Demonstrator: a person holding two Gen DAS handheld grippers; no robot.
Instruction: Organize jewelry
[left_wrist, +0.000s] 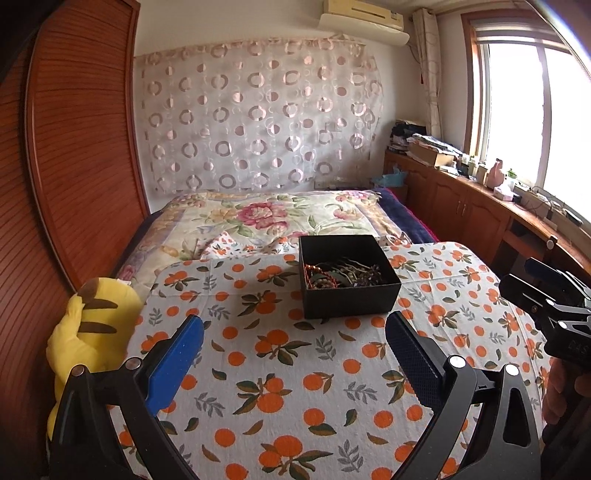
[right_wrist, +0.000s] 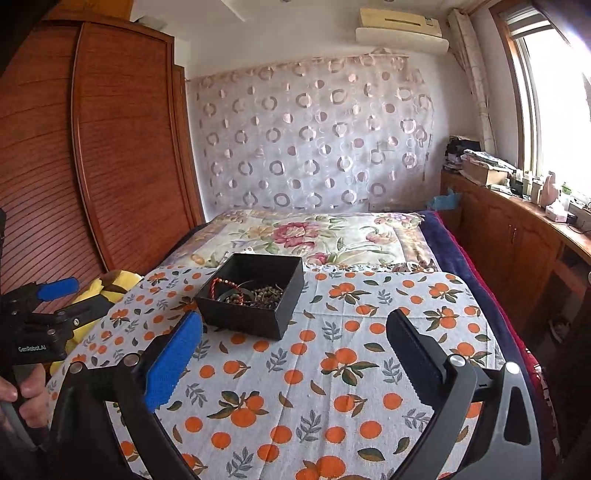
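A black open box (left_wrist: 351, 295) stands on a table covered with an orange-print cloth (left_wrist: 280, 387). Inside it lies a heap of jewelry (left_wrist: 340, 277): red bead bracelets, dark bead strings and a hair comb. The box also shows in the right wrist view (right_wrist: 240, 317), with the jewelry (right_wrist: 247, 293) inside. My left gripper (left_wrist: 293, 328) is open and empty, just short of the box's near wall. My right gripper (right_wrist: 295, 325) is open and empty, to the right of the box and nearer me. Each gripper shows at the edge of the other's view.
A yellow plush toy (left_wrist: 92, 332) sits at the table's left edge. A bed with a floral blanket (left_wrist: 266, 218) lies beyond the table. A wooden wardrobe (left_wrist: 74, 147) stands left, and a low wooden cabinet with clutter (left_wrist: 480, 199) runs along the window at right.
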